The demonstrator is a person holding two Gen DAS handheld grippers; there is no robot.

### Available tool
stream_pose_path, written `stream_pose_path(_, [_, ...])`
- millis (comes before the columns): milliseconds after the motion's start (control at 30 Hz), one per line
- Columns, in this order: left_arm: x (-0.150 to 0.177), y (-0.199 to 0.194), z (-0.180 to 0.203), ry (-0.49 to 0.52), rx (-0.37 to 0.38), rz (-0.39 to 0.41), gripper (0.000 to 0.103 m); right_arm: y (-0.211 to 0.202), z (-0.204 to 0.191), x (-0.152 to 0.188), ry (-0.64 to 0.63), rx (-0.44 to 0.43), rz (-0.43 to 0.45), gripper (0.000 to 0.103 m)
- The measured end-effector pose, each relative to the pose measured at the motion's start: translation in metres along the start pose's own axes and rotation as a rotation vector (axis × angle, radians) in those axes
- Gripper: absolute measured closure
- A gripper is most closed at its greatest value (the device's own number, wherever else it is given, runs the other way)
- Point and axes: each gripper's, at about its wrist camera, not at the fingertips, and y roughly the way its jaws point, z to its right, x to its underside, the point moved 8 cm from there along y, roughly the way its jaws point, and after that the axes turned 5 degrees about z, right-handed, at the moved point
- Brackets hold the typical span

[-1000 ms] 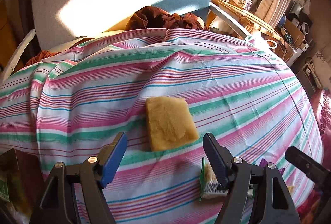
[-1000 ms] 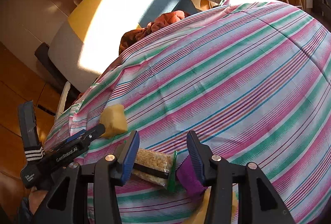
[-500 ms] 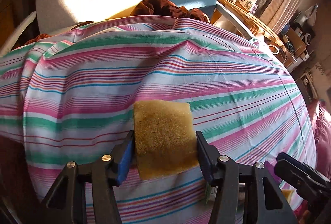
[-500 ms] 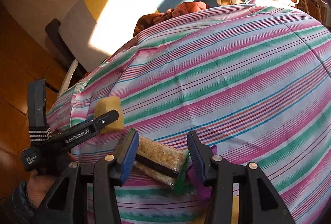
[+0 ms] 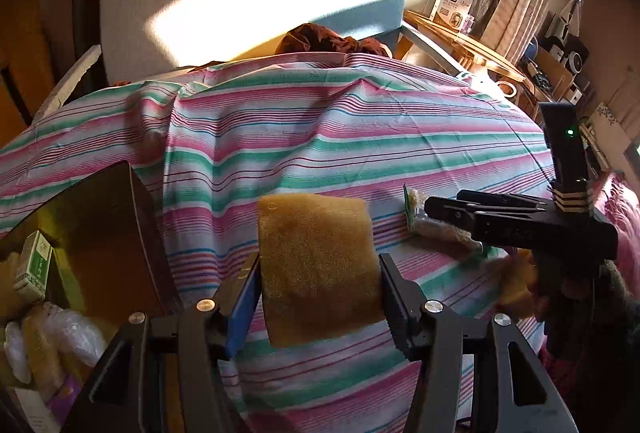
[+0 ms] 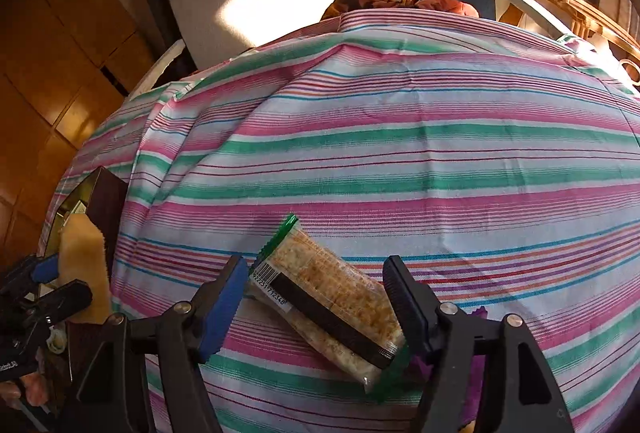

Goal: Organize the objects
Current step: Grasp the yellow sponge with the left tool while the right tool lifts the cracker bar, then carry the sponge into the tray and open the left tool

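Observation:
My left gripper (image 5: 318,262) is shut on a yellow sponge (image 5: 316,269) and holds it above the striped cloth (image 5: 360,153), beside an open brown box (image 5: 100,225). From the right wrist view, the sponge (image 6: 82,253) and left gripper (image 6: 60,277) hang at the box's edge (image 6: 106,193). A clear cracker packet (image 6: 332,301) with green ends lies slantwise on the cloth between the jaws of my right gripper (image 6: 316,265). Those jaws are opening and the pads stand off the packet. The left wrist view shows the right gripper (image 5: 440,209) side-on over the packet (image 5: 424,221).
Inside the box lie a small green-and-white carton (image 5: 34,265) and crumpled plastic bags (image 5: 60,337). A purple item (image 6: 478,313) peeks out behind the right finger. A brown garment (image 5: 328,39) sits at the far edge. A wooden shelf (image 5: 472,45) stands to the right.
The left gripper closed on the sponge, lifted it and carried it left to the box. The right gripper rolled and spread its jaws off the cracker packet, which now lies on the cloth.

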Motion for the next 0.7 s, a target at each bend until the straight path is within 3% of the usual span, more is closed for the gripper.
stream_pose_path(133, [0.009,-0.023,-0.01,-0.008,-0.038,0.034,0.046,0.01,-0.007,0.012,-0.041,0.001,-0.066,0.029])
stream_pose_path(300, [0.017,-0.049,-0.029,0.009,-0.113,0.074,0.045,0.013,-0.033,0.028,-0.107,-0.061,-0.131,0.029])
stream_pose_path(400, [0.022,-0.062,-0.043,0.009,-0.163,0.096,0.045,0.013,-0.043,0.032,-0.146,-0.061,-0.139,0.029])
stream_pose_path(567, [0.032,-0.08,-0.061,0.005,-0.229,0.126,0.045,0.016,-0.046,0.034,-0.171,-0.001,-0.116,0.029])
stream_pose_path(633, [0.036,-0.086,-0.068,-0.005,-0.247,0.134,0.044,0.017,-0.047,0.035,-0.188,0.035,-0.108,0.032])
stream_pose_path(700, [0.041,-0.091,-0.076,-0.029,-0.255,0.136,0.044,0.017,-0.046,0.035,-0.195,0.074,-0.097,0.042])
